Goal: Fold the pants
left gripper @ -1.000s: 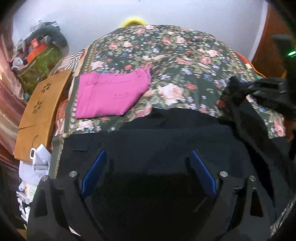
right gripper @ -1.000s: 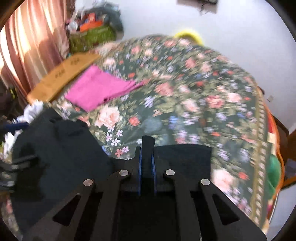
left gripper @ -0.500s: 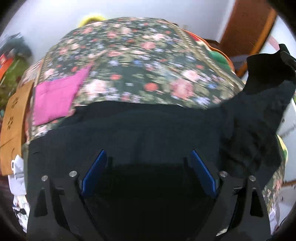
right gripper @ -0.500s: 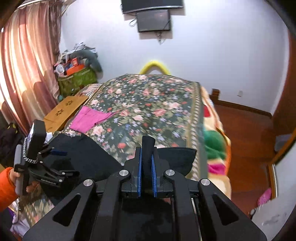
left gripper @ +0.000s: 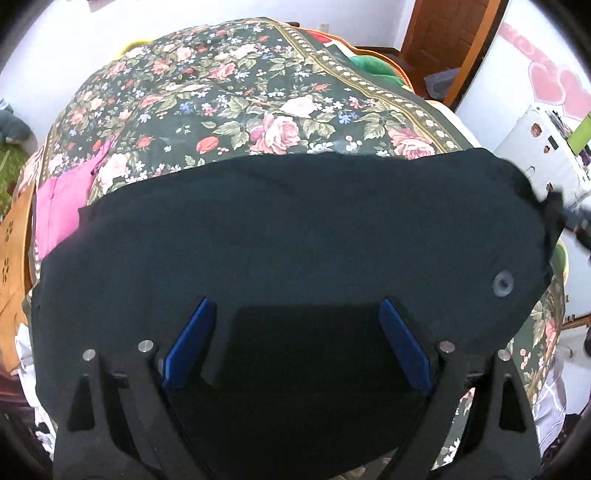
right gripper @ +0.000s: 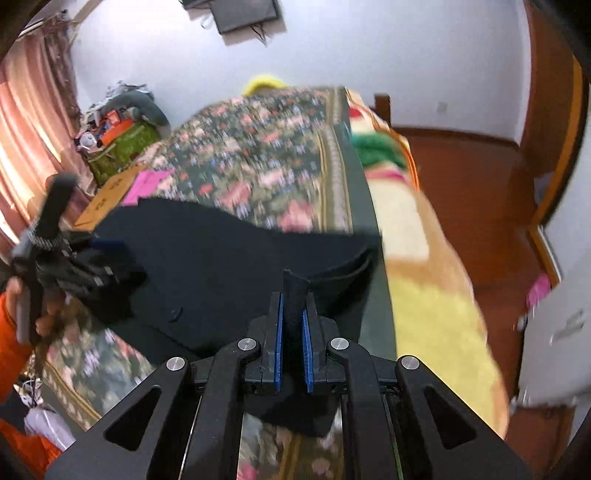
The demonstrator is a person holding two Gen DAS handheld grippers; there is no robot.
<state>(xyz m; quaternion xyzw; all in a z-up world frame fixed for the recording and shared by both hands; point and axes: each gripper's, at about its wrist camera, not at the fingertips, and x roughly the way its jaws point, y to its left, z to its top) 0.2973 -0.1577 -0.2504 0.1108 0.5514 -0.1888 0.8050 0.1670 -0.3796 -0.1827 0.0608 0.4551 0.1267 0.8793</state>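
Black pants (left gripper: 295,229) lie spread across the near part of a floral bedspread (left gripper: 240,96), with a round button (left gripper: 503,284) near their right end. My left gripper (left gripper: 295,347) is open, its blue pads wide apart just over the black cloth. It also shows in the right wrist view (right gripper: 74,266) at the pants' left end. My right gripper (right gripper: 291,332) is shut on a fold of the black pants (right gripper: 221,251) at their right end, near the bed's edge. In the left wrist view it shows only as a blur (left gripper: 570,221) at the pants' right corner.
Folded pink pants (left gripper: 61,206) lie on the bed to the left. A wooden board (left gripper: 13,240) leans at the bed's left side. A green bag with clutter (right gripper: 118,147) stands by the curtain. A wooden floor (right gripper: 461,177) and a door (left gripper: 443,33) are to the right.
My right gripper has pulled its end of the pants out to the right and down toward the bed's edge, stretching the cloth flat. My left gripper stays open over the left end.
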